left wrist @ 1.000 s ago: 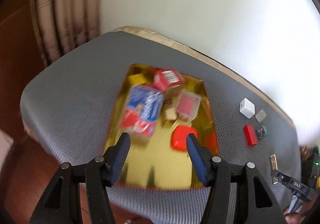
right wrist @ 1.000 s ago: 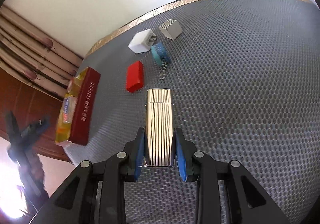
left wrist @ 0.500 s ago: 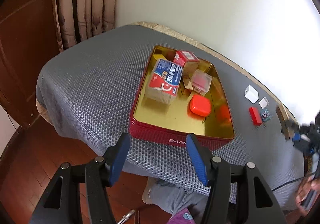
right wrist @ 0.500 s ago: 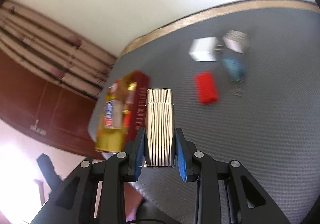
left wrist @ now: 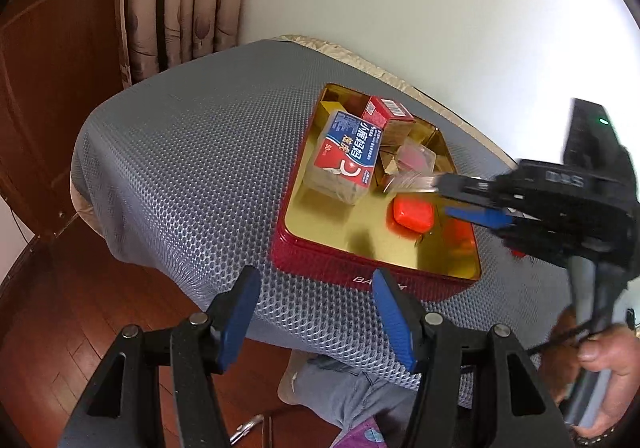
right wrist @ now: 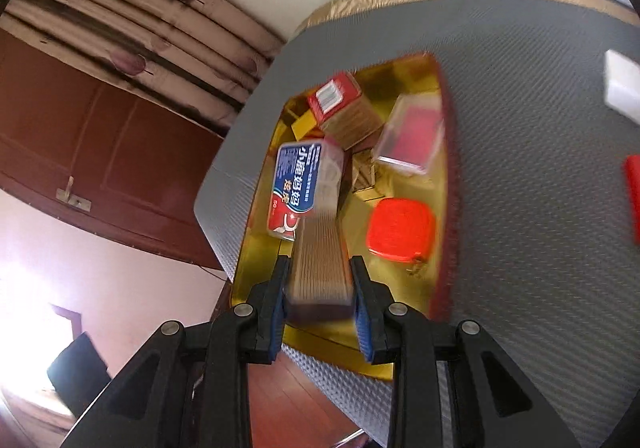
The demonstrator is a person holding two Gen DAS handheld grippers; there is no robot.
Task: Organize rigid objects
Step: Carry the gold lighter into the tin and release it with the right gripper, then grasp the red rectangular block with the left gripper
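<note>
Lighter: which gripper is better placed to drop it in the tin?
Right. The right gripper is shut on the lighter and already over the tin, near its bare gold floor. The left gripper is open, empty, and back off the tin's near edge.

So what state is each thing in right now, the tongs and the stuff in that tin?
Left tongs: open, empty.
Right tongs: shut on ribbed metal lighter, above the tin.
Red tin: lidless, partly filled.
Orange case: closed, flat.
Blue-label box: closed.
</note>
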